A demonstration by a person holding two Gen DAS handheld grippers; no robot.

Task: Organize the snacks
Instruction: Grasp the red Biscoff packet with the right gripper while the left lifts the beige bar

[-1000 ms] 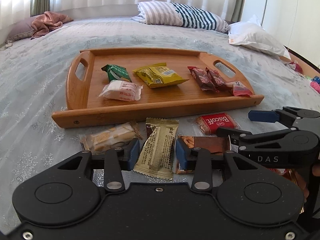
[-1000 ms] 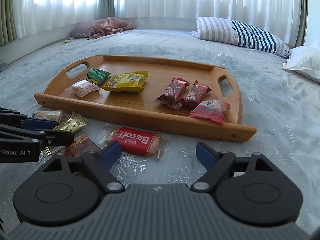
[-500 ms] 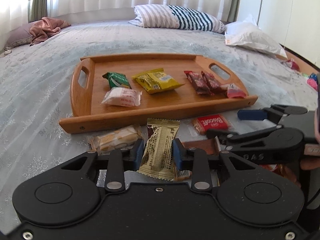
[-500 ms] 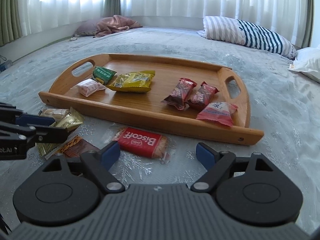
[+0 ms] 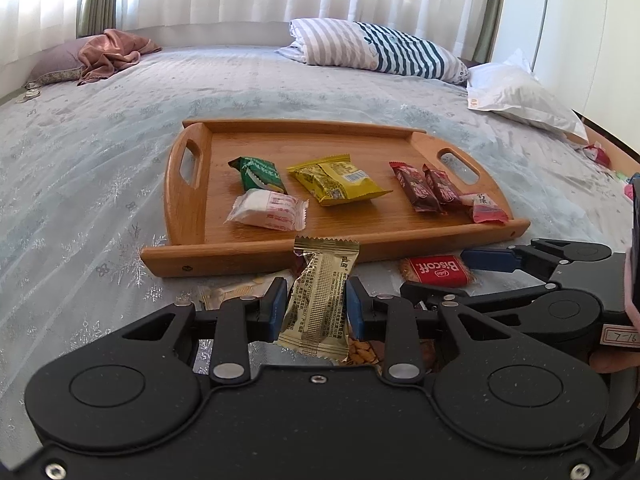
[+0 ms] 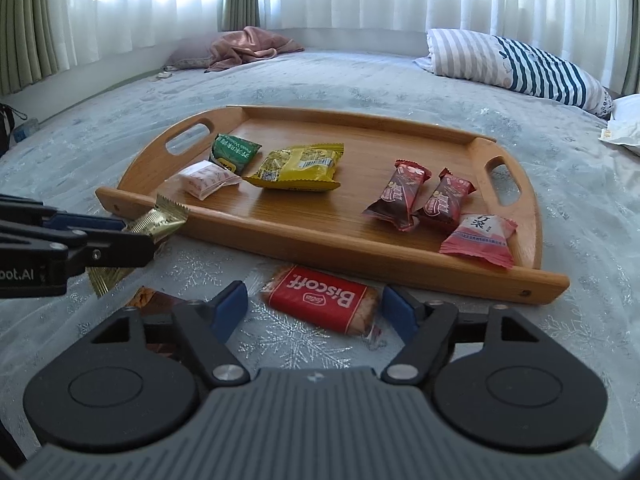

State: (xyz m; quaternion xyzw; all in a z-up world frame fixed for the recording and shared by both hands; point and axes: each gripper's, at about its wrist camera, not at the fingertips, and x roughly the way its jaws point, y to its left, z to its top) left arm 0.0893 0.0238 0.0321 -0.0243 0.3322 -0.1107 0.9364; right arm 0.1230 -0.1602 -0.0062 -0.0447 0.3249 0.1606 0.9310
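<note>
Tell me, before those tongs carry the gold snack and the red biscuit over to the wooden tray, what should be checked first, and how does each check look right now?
1. Left tongs clamped on the gold packet: ok, both pads press its sides.
2. Gold packet lifted off the bedspread: ok, it hangs above the bed in the right view.
3. Right tongs around the Biscoff packet: ok, it lies between the closing jaws.
4. Right tongs gripping it: not ok, pads do not touch it yet.
5. Free room on the tray: ok, bare wood between the snacks.
6. Snacks left under the left tongs: cannot tell, mostly hidden.
</note>
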